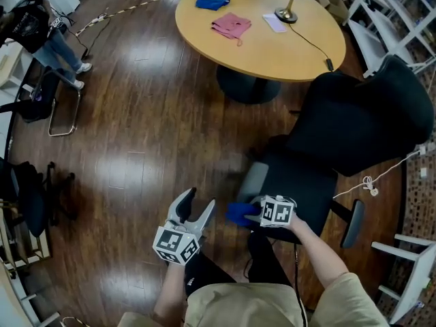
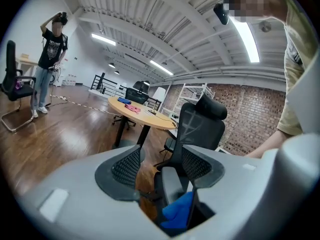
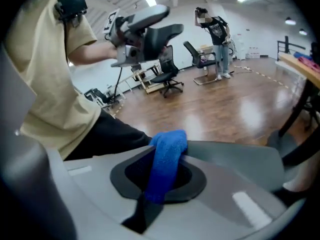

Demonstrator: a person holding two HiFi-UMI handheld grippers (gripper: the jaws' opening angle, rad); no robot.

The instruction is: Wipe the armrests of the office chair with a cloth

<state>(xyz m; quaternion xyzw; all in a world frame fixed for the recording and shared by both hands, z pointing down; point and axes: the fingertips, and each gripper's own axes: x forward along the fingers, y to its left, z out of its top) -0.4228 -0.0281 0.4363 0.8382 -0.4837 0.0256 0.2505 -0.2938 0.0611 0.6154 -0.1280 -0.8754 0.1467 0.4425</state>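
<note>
- The blue cloth (image 1: 237,214): one end hidden behind the right gripper (image 1: 253,214), lower middle of the head view.
- The lamp (image 1: 287,12) on the round surface (image 1: 272,53): shade cut off by the top edge.

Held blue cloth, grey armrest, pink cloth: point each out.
held blue cloth (image 3: 165,164), right gripper view, middle of the fold.
grey armrest (image 1: 253,181), head view, pad top.
pink cloth (image 1: 230,24), head view, centre.

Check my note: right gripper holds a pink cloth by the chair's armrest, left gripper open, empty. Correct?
No. The right gripper view shows the cloth in the right gripper is blue, not pink. The rest stands: by the armrest, left gripper open, empty.
</note>
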